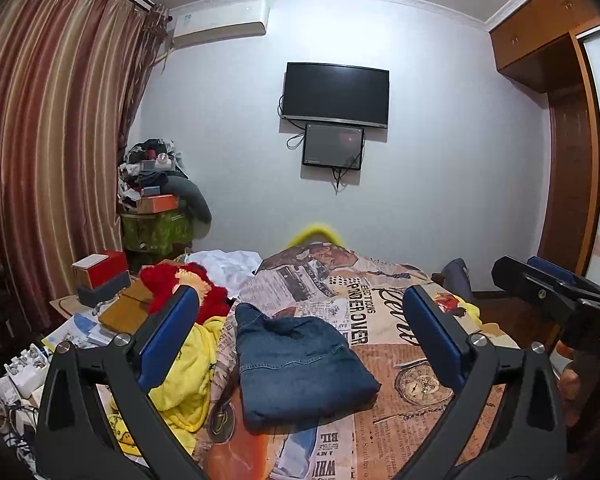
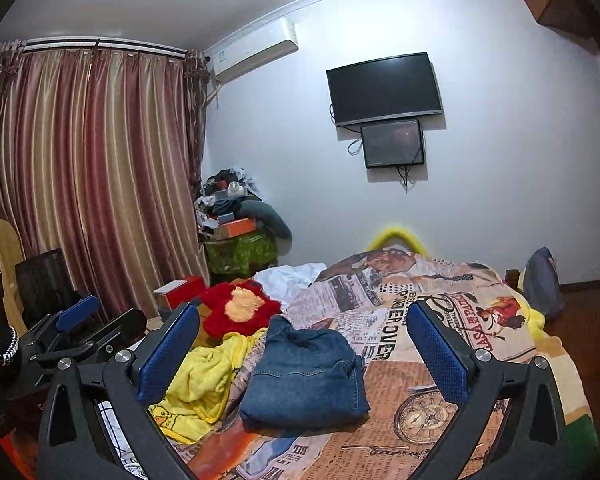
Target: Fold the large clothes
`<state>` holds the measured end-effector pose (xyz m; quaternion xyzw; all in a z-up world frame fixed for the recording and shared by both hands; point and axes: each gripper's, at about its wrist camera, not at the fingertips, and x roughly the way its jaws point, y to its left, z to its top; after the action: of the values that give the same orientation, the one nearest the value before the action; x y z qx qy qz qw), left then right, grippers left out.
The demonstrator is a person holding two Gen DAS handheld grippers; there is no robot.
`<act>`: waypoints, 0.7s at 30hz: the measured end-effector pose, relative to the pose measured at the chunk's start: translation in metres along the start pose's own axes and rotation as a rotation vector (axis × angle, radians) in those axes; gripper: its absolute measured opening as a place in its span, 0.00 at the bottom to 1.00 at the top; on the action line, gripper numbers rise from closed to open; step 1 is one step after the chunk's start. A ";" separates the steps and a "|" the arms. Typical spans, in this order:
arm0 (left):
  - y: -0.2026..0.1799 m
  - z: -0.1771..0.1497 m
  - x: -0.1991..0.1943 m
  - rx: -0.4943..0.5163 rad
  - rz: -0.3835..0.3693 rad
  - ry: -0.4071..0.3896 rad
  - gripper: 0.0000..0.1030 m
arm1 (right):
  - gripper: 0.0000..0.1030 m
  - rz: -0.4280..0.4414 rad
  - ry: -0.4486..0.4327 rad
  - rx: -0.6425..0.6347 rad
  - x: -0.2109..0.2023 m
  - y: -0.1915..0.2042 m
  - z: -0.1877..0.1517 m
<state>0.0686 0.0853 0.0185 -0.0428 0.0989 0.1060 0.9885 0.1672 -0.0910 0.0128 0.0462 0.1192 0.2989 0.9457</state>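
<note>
From the left wrist view, the left gripper (image 1: 300,332) hangs over the near part of the bed (image 1: 412,432) with its blue-padded fingers (image 1: 168,336) spread wide and nothing between them. The folded jeans (image 1: 300,368) lie as a compact bundle on the newspaper-print bedspread (image 1: 340,300), toward the bed's left edge and nearer its near end than its far end. Just beside the jeans, at that left edge, a yellow blanket (image 1: 192,376) is bunched up, with a red plush toy (image 1: 176,284) beyond it and a white garment (image 1: 228,264) near the far-left corner. The right gripper (image 1: 556,292) shows at the right border of this view, off the bed's right edge; whether it is spread or closed cannot be told here. A television (image 1: 336,94) hangs on the far wall.

From the right wrist view, the right gripper (image 2: 302,332) is likewise held above the near end of the bed (image 2: 500,400), fingers (image 2: 440,344) spread apart and holding nothing. The jeans (image 2: 304,380) rest flat on the bedspread (image 2: 380,300), touching the yellow blanket (image 2: 204,376) on their left. The left gripper (image 2: 80,324) appears low at the left, off the bed's left edge, before the striped curtains (image 2: 88,168).
</note>
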 end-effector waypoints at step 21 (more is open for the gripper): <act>0.013 0.000 0.009 -0.025 -0.062 0.037 1.00 | 1.00 -0.015 -0.016 -0.001 -0.004 -0.002 -0.001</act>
<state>0.0746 0.0994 0.0158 -0.0603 0.1144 0.0757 0.9887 0.1651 -0.0952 0.0123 0.0472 0.1119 0.2914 0.9489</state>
